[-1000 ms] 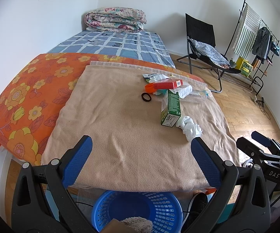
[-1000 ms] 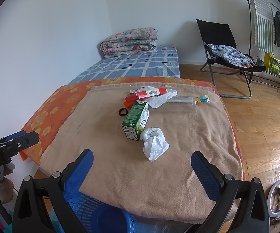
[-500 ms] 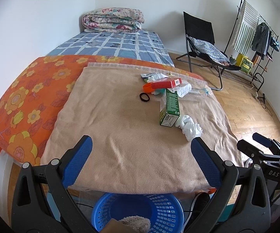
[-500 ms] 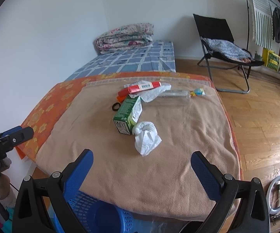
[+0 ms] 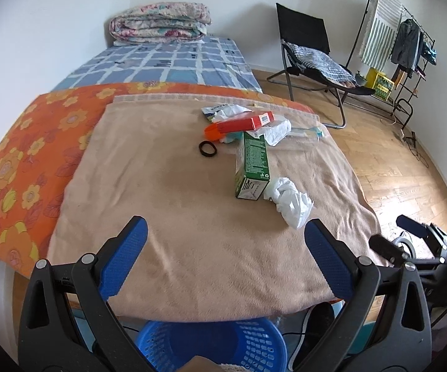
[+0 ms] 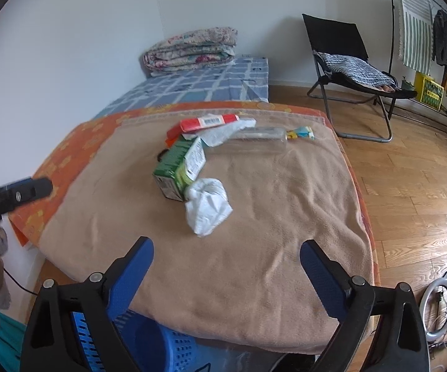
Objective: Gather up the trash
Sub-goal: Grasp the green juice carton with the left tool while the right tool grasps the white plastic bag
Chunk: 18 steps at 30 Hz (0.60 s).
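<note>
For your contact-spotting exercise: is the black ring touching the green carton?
Apart. In the left wrist view, bare tan blanket shows between the black ring and the green carton.

Blanket point(image 5: 192, 217): tan fleece, matt, soft nap. Carton point(image 5: 252, 167): printed card, slight sheen. Crumpled bag point(image 6: 206, 206): thin white plastic, creased. Bottle point(image 6: 259, 138): clear plastic, glossy. Basket point(image 5: 211, 345): blue perforated plastic. Floor point(image 6: 415, 186): wood parquet, polished. Gripper pads point(image 5: 123, 262): blue, textured rubbery.
</note>
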### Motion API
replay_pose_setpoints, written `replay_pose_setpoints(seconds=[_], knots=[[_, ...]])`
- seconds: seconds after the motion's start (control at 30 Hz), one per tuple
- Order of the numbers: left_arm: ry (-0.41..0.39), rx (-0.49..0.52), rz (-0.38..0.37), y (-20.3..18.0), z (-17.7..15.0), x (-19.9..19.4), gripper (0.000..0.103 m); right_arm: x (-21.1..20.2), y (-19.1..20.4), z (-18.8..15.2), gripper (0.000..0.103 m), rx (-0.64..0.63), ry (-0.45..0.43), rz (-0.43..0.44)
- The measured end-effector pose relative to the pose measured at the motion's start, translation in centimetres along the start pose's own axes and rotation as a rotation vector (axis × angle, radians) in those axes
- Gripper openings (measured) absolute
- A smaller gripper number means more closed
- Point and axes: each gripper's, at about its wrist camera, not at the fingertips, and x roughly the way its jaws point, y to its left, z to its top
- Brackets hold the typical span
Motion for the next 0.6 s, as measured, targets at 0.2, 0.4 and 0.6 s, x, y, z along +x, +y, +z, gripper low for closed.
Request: replay_pose_setpoints(seconds=[0.2, 0.4, 0.6], knots=[[0.078, 0.006, -0.043, -1.4, 1.1, 3.1, 0.098, 1.3, -1.6, -0.1, 0.094, 0.006, 0.013, 0.032], [0.100, 0.069, -0.063, -3.7, 3.3, 6.2, 0.093, 2.3, -1.4, 0.7, 0.094, -0.034, 0.017, 0.080], [0.173, -0.001, -0.092, -3.5, 5.4, 11.0, 0.082, 4.5, -0.7, 1.8, 0.094, -0.092, 0.071, 0.086]])
